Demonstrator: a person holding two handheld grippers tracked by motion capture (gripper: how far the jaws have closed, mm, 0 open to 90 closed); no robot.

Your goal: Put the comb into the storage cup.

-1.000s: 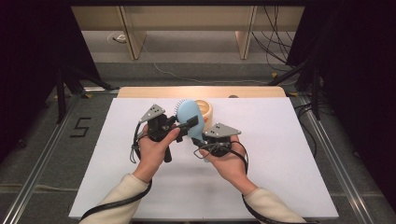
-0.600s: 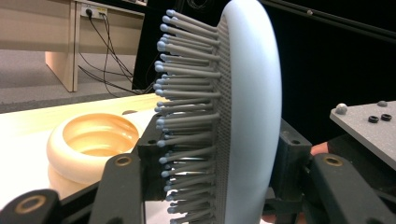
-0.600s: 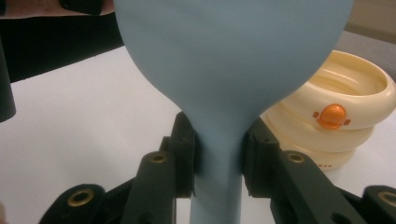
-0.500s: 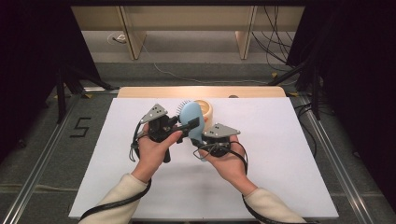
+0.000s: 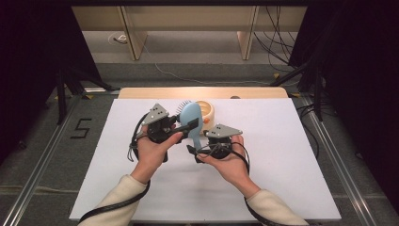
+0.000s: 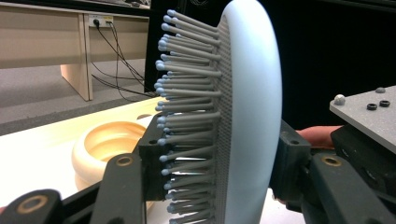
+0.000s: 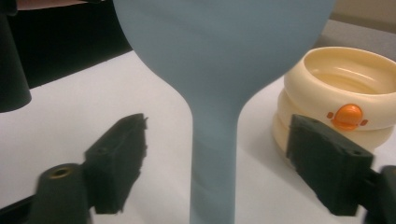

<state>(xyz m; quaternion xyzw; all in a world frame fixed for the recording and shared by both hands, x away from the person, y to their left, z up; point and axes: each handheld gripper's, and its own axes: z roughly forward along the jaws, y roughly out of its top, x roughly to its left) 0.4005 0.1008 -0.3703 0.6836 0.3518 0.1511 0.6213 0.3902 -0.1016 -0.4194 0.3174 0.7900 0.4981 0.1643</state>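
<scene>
Right gripper (image 7: 215, 163) just let go — its fingers now stand wide of the hairbrush (image 6: 243, 116) handle. Left gripper (image 6: 219, 186) alone clamps the head — it could pivot onto the bowl (image 7: 336, 88).

cream ringed bowl (image 5: 205, 110), white table (image 5: 291, 155), perhaps cables (image 5: 277, 28)

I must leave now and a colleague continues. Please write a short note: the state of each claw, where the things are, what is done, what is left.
Left claw: shut on the head of the pale blue plastic hairbrush, held above the white table.
Right claw: its jaws have just been opening; the brush handle stands between them, untouched.
Cream round plastic container: on the table behind the brush.
Done: the brush now hangs from the left claw alone.
Left: probably to draw the right claw away and set the brush down.
</scene>
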